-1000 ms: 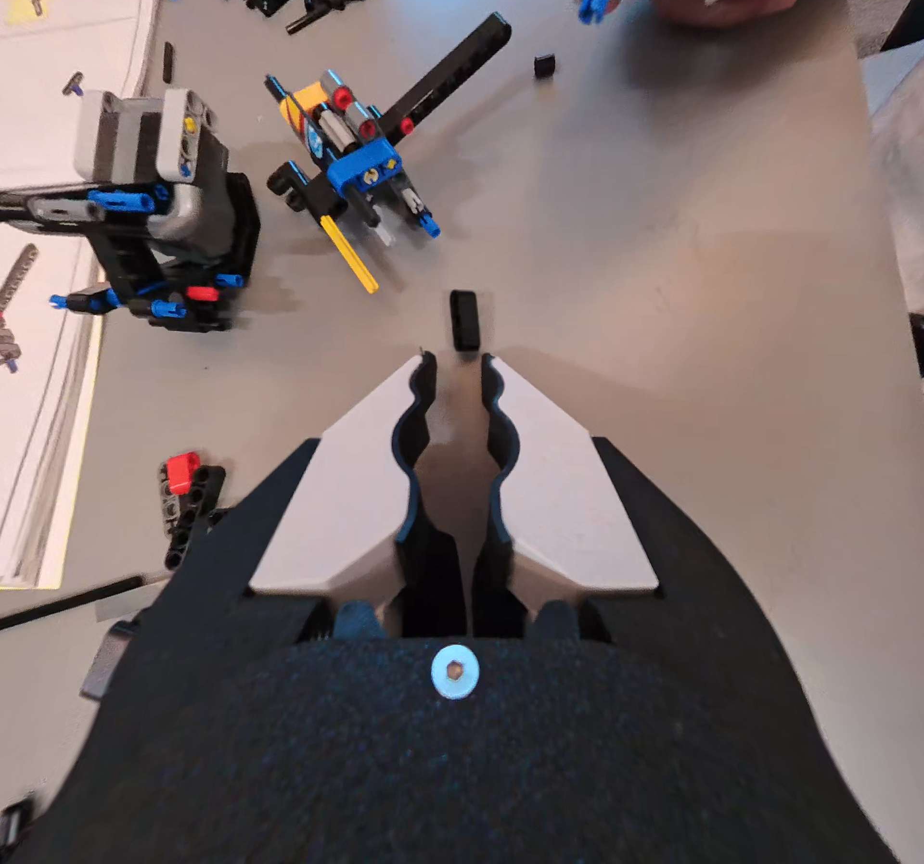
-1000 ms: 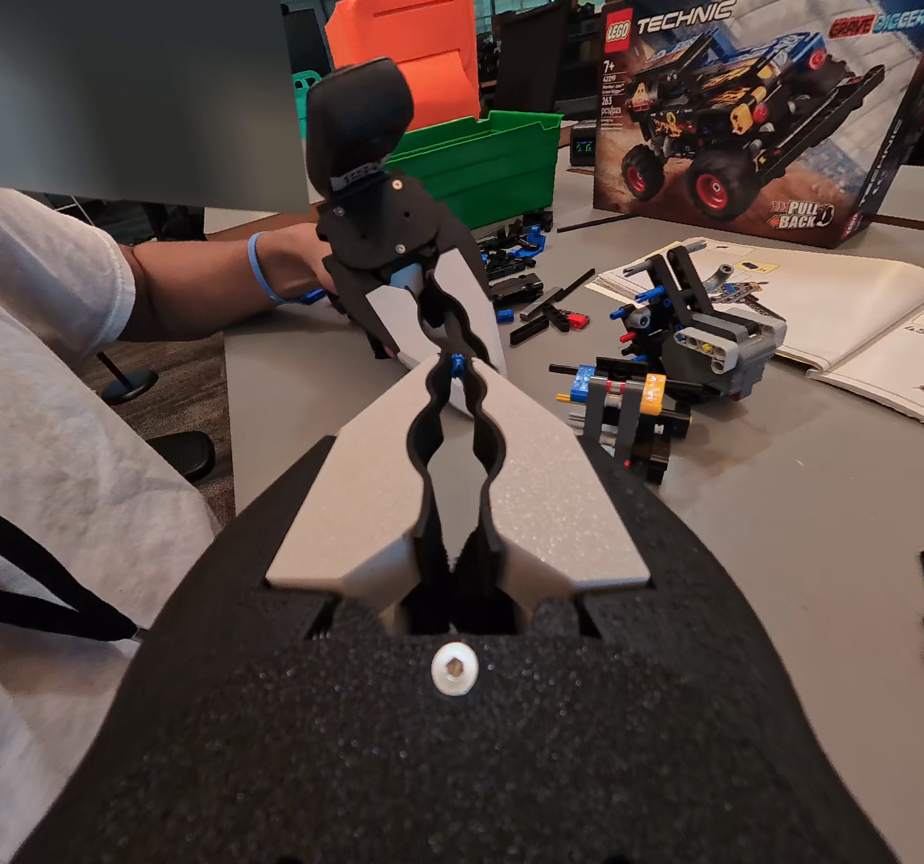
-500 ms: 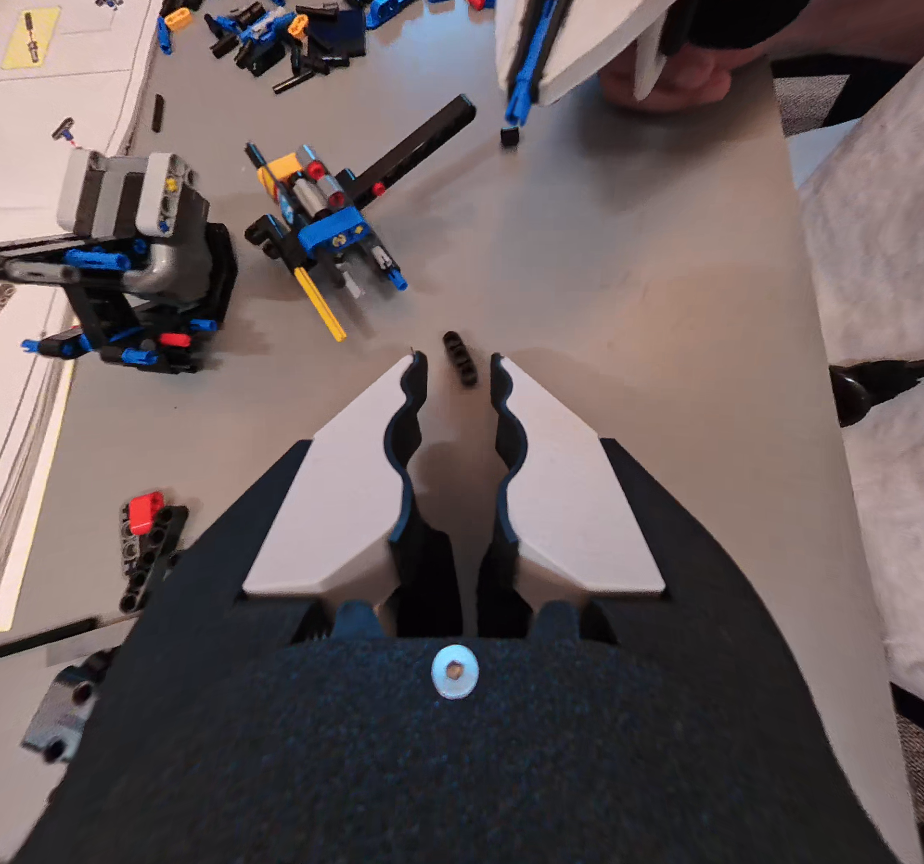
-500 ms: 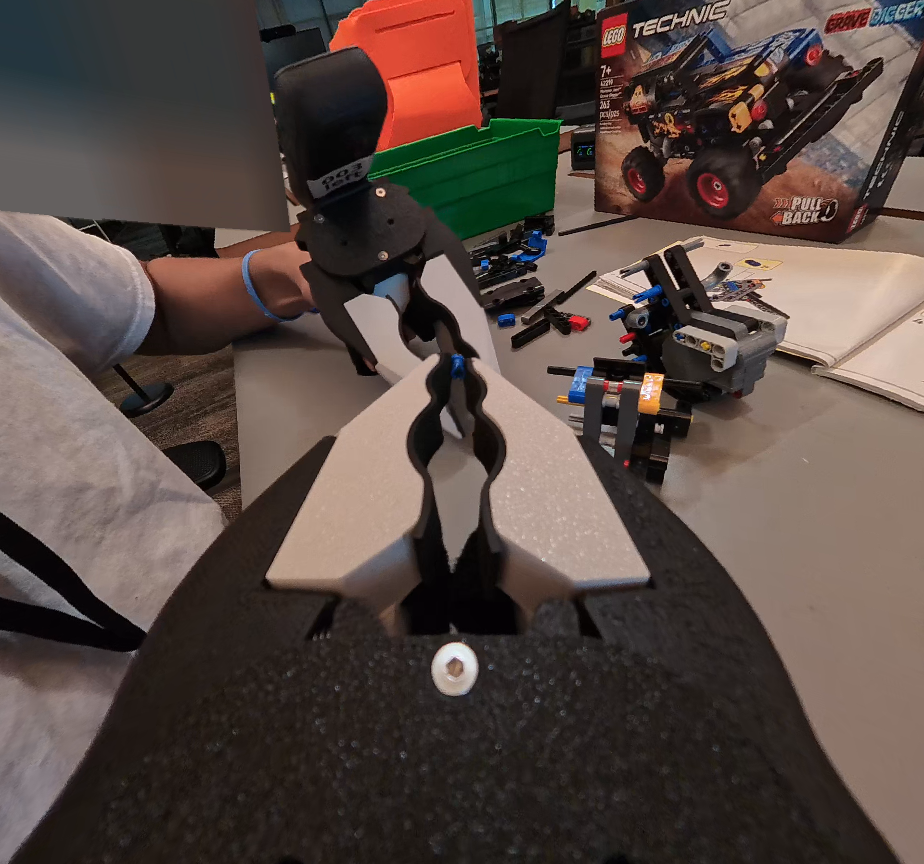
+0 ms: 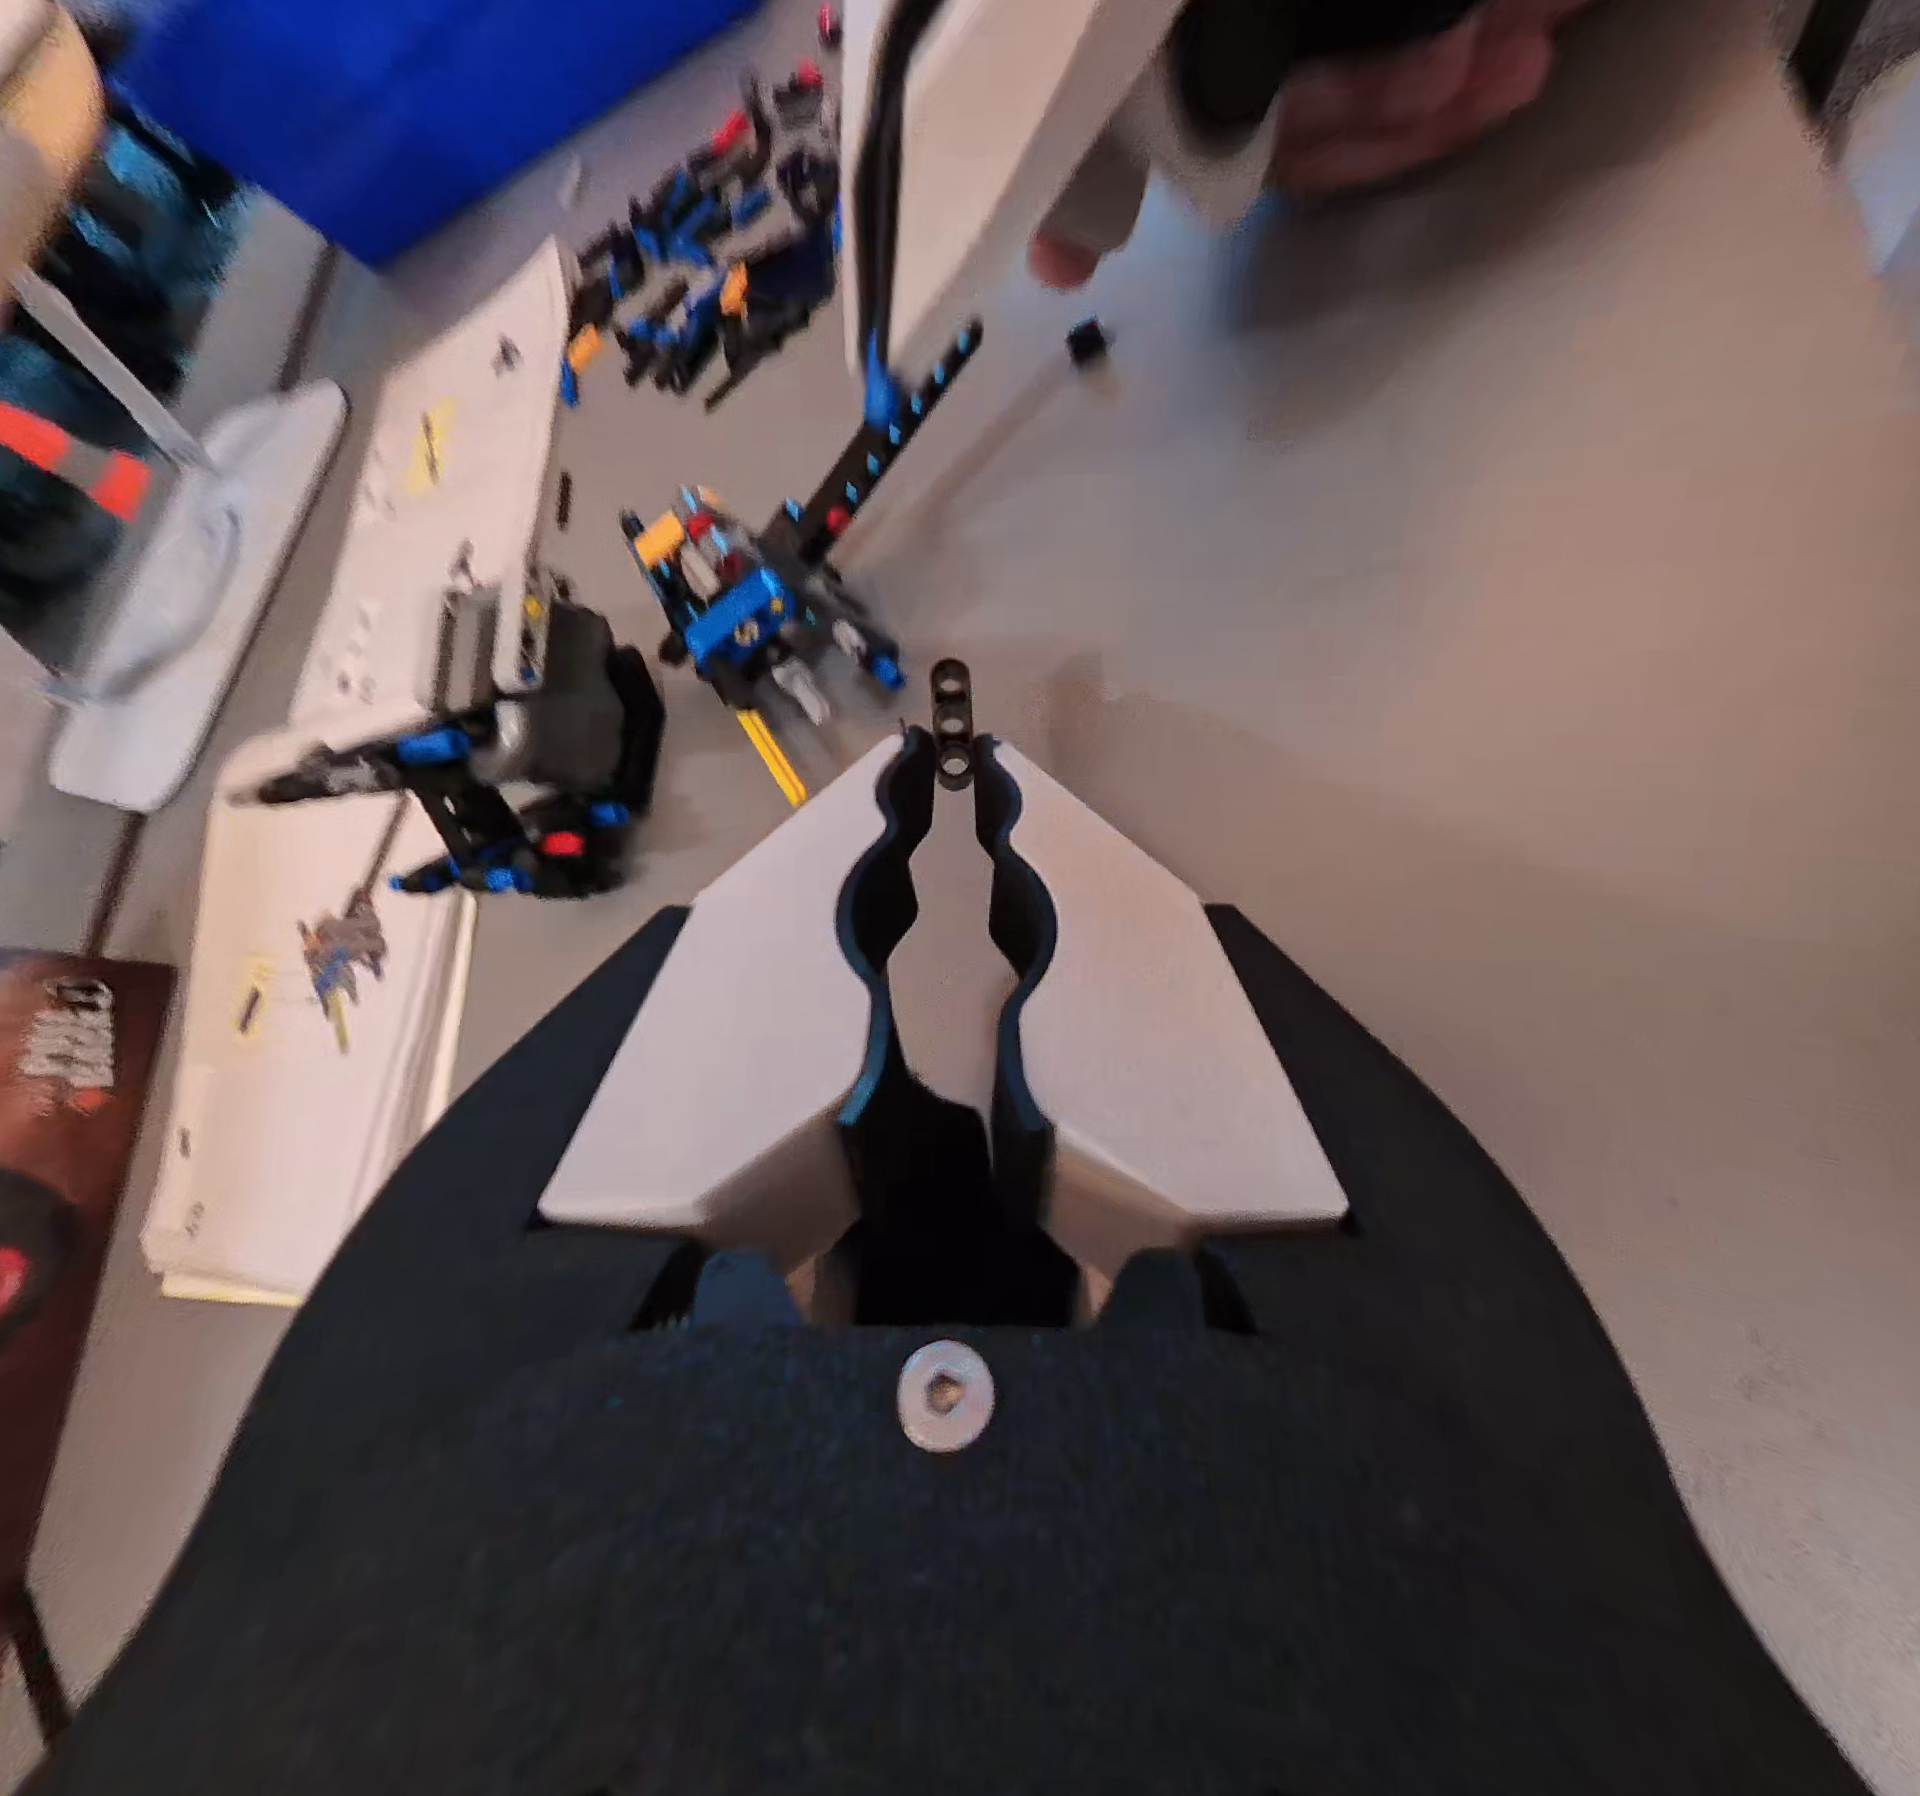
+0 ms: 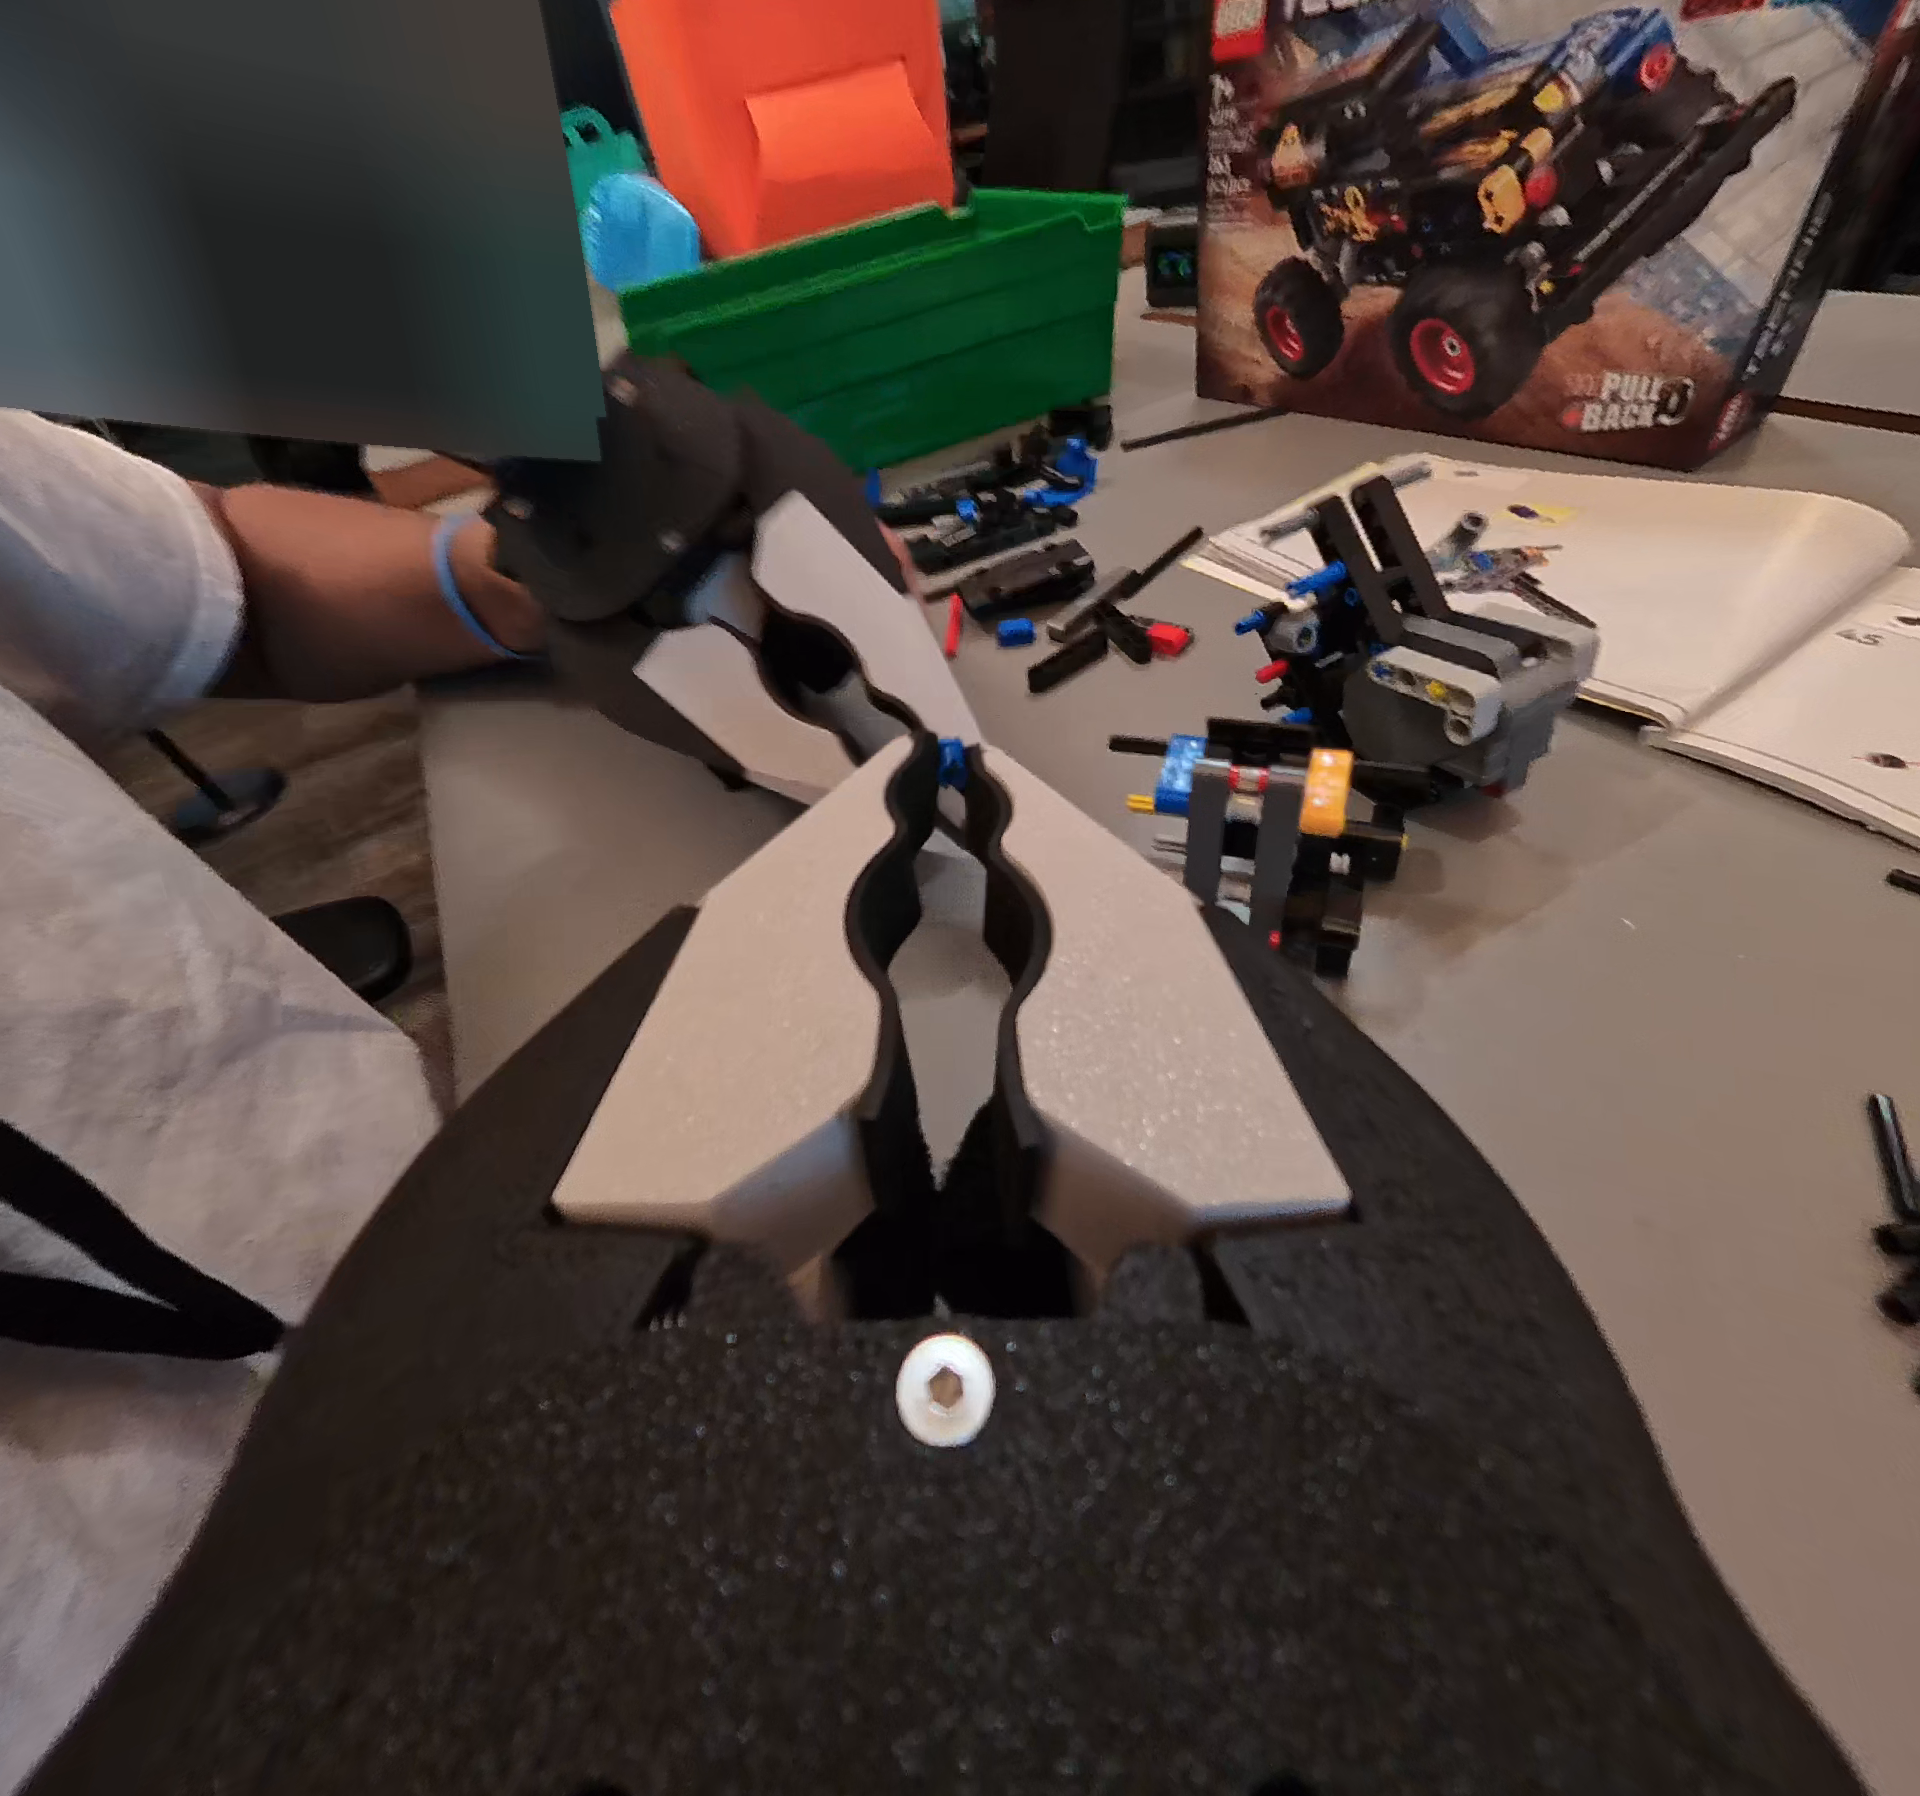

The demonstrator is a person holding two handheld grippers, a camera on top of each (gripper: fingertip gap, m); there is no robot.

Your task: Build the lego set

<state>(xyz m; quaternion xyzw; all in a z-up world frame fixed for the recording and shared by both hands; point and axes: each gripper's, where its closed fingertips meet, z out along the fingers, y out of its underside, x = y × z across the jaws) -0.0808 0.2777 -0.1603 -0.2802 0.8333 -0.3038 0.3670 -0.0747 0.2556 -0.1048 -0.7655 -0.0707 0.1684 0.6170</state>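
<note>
Left wrist view: short black holed lego beam [image 5: 950,723] is sitting pinched at the tips of the left gripper [image 5: 950,759], jaws clenched on it, above the grey bench [image 5: 1455,811]. Right gripper [image 6: 950,759] is gripping a small blue lego pin [image 6: 950,755], jaws closed around it. Blue-and-yellow lego subassembly [image 5: 743,603] is lying just beyond, beside a grey-and-black lego chassis [image 5: 540,749] overlapping the white instruction booklet [image 5: 312,1071].
</note>
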